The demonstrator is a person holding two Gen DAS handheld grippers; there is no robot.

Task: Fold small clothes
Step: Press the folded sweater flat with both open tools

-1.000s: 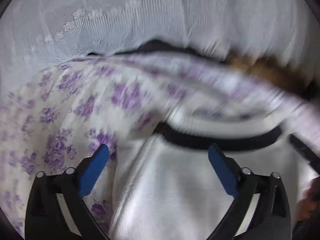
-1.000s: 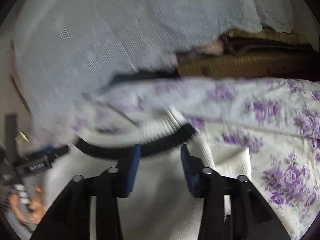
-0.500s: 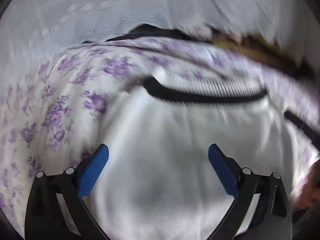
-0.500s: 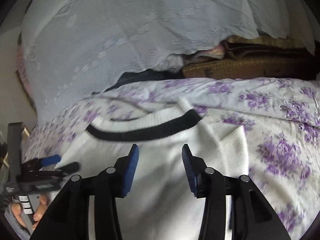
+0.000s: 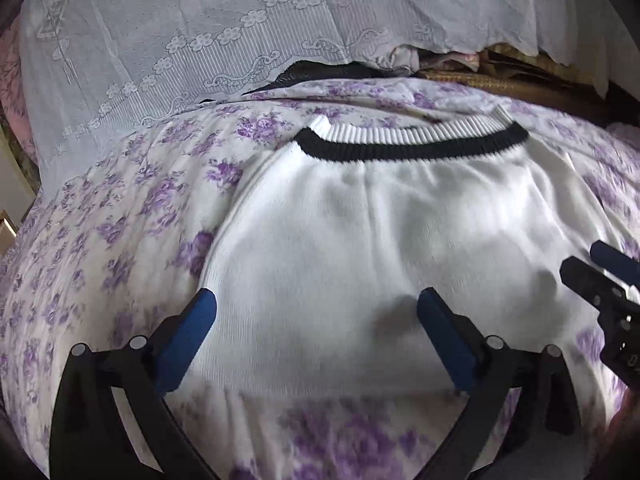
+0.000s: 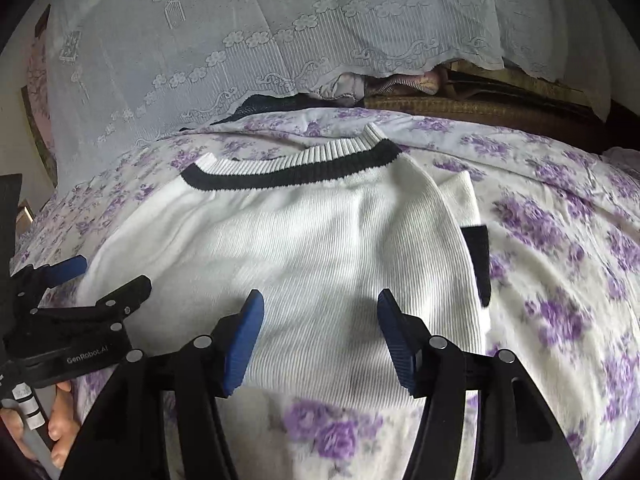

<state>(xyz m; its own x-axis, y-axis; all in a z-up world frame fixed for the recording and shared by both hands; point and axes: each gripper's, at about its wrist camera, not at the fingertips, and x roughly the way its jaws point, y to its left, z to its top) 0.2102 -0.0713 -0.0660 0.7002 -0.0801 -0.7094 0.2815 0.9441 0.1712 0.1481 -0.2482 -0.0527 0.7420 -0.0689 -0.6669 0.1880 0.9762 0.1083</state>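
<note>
A small white knit sweater with a black-and-white ribbed band along its far edge lies flat on a floral bed sheet. One sleeve with a black cuff is folded along its right side. My left gripper hovers open above the sweater's near edge, nothing between its blue pads. My right gripper is over the near right part of the sweater; its jaws are opening and hold nothing. Each gripper shows at the edge of the other's view: the right gripper, the left gripper.
A white lace cloth drapes over a pile at the back of the bed. Dark clothing and a woven brown mat peek out under it. A person's hand grips the left gripper's handle.
Both grippers have drawn back toward the near edge of the sweater, which now lies flat and farther off. The right gripper's jaws have widened.
</note>
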